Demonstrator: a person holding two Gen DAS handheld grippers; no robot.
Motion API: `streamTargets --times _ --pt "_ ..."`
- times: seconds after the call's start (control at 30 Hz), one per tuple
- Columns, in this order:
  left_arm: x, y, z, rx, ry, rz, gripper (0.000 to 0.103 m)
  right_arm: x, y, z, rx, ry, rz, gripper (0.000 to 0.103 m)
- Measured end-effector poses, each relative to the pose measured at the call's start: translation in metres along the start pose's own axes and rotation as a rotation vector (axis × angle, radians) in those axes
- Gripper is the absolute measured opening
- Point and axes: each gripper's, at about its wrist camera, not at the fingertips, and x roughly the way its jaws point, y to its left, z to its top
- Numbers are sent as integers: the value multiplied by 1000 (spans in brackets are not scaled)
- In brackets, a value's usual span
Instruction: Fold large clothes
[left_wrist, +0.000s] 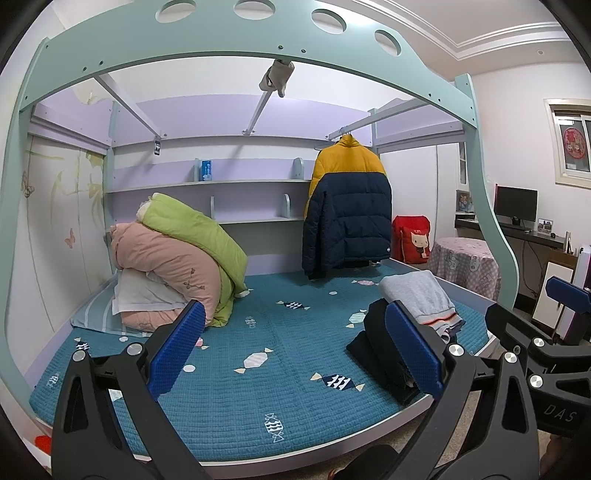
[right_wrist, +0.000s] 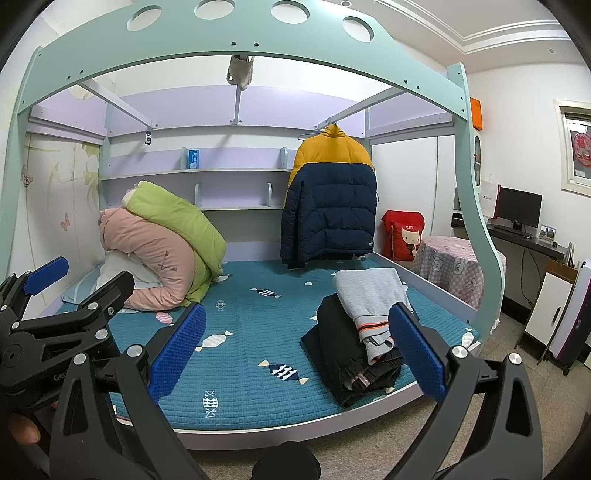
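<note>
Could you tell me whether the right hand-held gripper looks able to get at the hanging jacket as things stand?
Probably yes: the right hand-held gripper is open, and the jacket hangs unobstructed above the mattress, though far back.

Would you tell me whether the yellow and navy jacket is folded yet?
Not folded: the jacket hangs full length from the rail.

fills most of the frame: a mint bunk bed frame (right_wrist: 229, 48) with round cutouts, lilac shelves (right_wrist: 195, 173) behind. white walls, crown moulding at 1 o'clock. at 3 o'clock, a window (left_wrist: 570, 144), a dark desk (right_wrist: 524, 236) bearing a monitor (right_wrist: 519, 206), and pale tiled floor (right_wrist: 509, 343).
</note>
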Motion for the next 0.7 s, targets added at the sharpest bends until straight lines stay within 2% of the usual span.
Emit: streamTargets --times 0.7 --pt "3 0 1 5 -4 -5 98 -9 -2 -2 15 -7 -21 96"
